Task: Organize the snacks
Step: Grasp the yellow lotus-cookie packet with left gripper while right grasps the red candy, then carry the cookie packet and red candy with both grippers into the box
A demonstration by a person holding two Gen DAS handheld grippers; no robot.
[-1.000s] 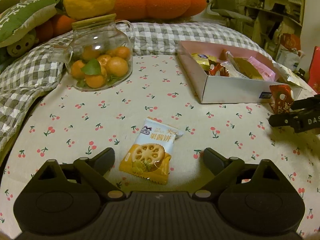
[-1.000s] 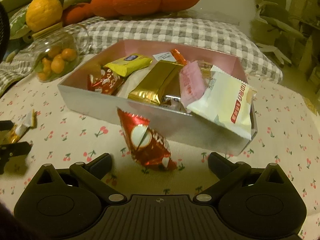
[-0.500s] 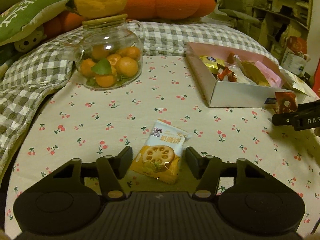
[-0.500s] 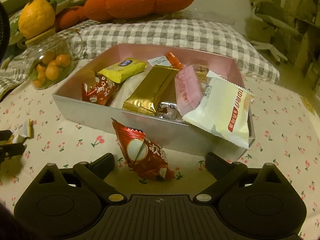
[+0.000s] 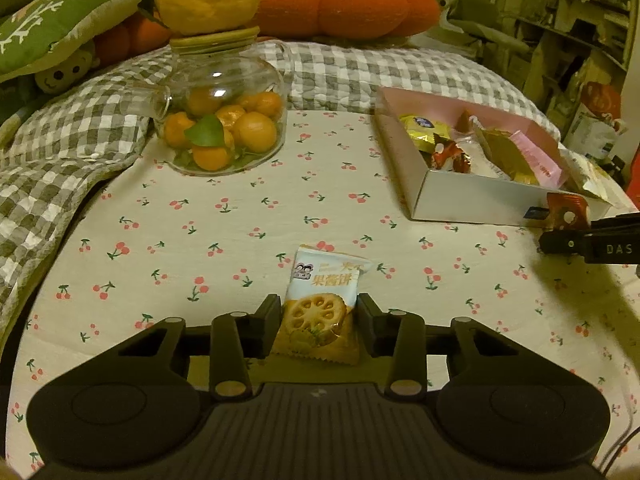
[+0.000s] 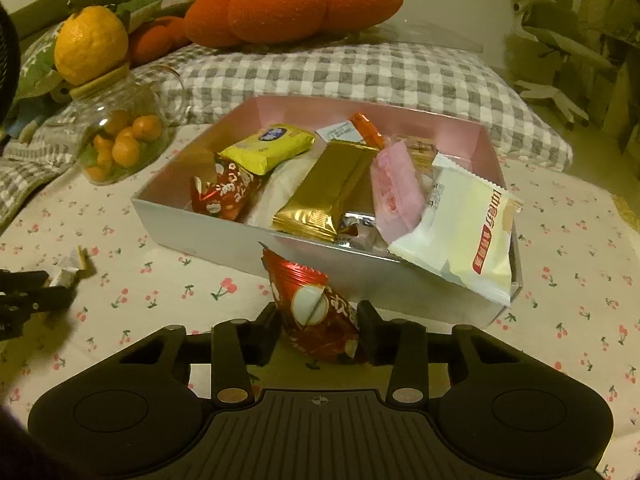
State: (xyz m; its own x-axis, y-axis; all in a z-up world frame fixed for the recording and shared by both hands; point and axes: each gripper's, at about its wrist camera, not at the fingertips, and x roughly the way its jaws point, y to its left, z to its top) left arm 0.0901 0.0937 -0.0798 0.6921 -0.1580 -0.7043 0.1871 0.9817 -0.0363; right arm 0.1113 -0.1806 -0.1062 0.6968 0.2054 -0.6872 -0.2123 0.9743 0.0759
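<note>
Both grippers angle down toward the tablecloth (image 5: 248,216). The left gripper (image 5: 319,322), jaws just closing, clamps a biscuit packet (image 5: 320,312) lying on the cloth. The right gripper (image 6: 319,326), jaws just closing, clamps a red snack packet (image 6: 316,312) that leans against the box (image 6: 224,236) of snacks just beyond.

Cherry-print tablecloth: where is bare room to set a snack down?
Bare cloth lies between the glass jar of small oranges and the pink-lined cardboard box, above the biscuit packet. Cloth right of the box is bare too. The box is crowded; a red wrapper sits before it.
</note>
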